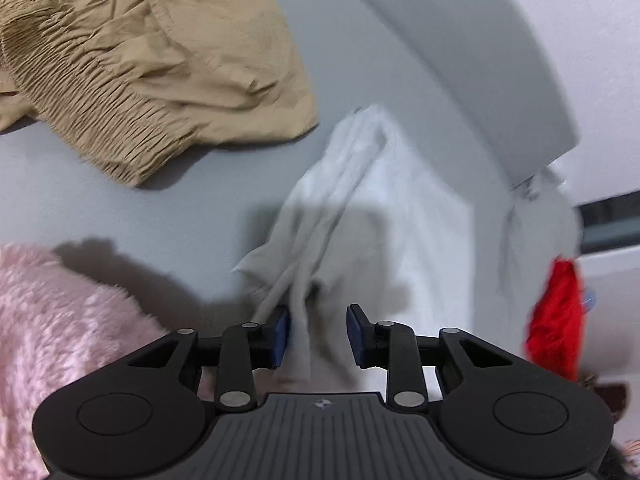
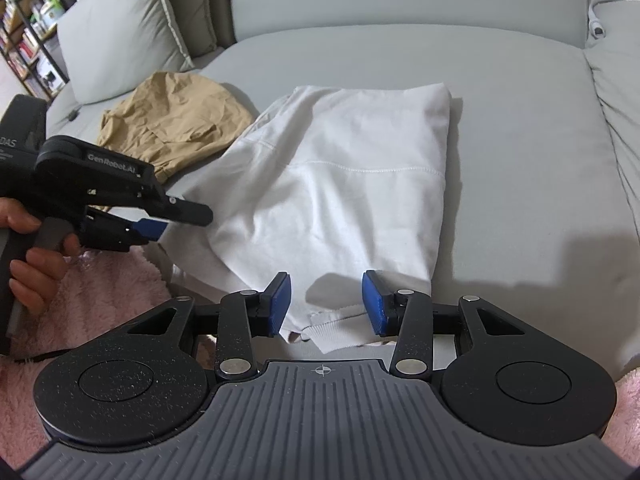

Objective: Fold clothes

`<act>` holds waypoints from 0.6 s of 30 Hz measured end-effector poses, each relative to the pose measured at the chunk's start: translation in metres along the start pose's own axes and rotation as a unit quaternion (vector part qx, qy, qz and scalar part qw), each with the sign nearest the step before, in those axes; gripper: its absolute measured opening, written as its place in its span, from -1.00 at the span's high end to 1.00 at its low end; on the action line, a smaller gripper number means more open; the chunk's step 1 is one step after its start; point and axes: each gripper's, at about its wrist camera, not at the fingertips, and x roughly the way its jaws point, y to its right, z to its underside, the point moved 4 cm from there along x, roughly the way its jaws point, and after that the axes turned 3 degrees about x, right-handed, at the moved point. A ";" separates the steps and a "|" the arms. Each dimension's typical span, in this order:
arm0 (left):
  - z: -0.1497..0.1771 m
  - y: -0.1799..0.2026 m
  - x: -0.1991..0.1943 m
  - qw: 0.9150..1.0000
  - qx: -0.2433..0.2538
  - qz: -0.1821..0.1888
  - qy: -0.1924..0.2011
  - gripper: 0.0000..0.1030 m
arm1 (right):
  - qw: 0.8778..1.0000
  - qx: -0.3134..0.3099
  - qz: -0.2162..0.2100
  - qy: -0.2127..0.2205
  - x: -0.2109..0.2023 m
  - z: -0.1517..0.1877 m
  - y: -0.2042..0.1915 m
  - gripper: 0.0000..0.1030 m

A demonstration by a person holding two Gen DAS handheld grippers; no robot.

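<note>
White cotton, a partly folded garment (image 2: pixel 340 184), lies on the grey sofa seat (image 2: pixel 520 128), its long axis running from the ribbed hem at the near edge away toward the backrest. That hem sits directly between the spread fingers of the right gripper (image 2: pixel 326 304), whose blue pads (image 2: pixel 280 304) stand apart on either side of it without pressing the cloth. To the left, the left gripper (image 2: pixel 168 224) reaches in at the garment's near-left corner; from its own camera a bunched fold of the white fabric rises between its fingers (image 1: pixel 282 334), which are partway closed with a gap showing, and whether the pads already pinch the cloth I cannot tell. A person's hand (image 2: pixel 32 252) grips that tool's handle. Both grippers are therefore at the near edge, the right one squarely on the hem and the left at the corner, so the likely next lift would carry this edge away along the long axis. Beyond the garment's far-left side lies a crumpled tan piece (image 2: pixel 176 128), and a pink fluffy blanket (image 2: pixel 100 292) covers the foreground.
</note>
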 end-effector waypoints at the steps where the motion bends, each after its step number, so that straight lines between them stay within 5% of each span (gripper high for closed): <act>1: -0.001 0.004 -0.002 1.000 0.005 0.007 0.003 0.57 | 1.000 0.002 0.000 -0.001 0.000 0.000 0.001 0.11; 9: -0.003 -0.004 0.017 0.999 0.000 -0.041 -0.025 0.53 | 1.000 0.008 0.001 -0.002 0.001 0.000 0.005 0.10; 13: -0.005 0.003 0.009 0.999 0.020 -0.038 0.000 0.95 | 1.000 0.008 0.002 -0.001 0.001 -0.001 0.006 0.10; 18: -0.002 0.028 -0.016 0.999 0.031 -0.011 0.029 0.97 | 1.000 0.003 0.011 0.003 0.000 -0.004 0.008 0.10</act>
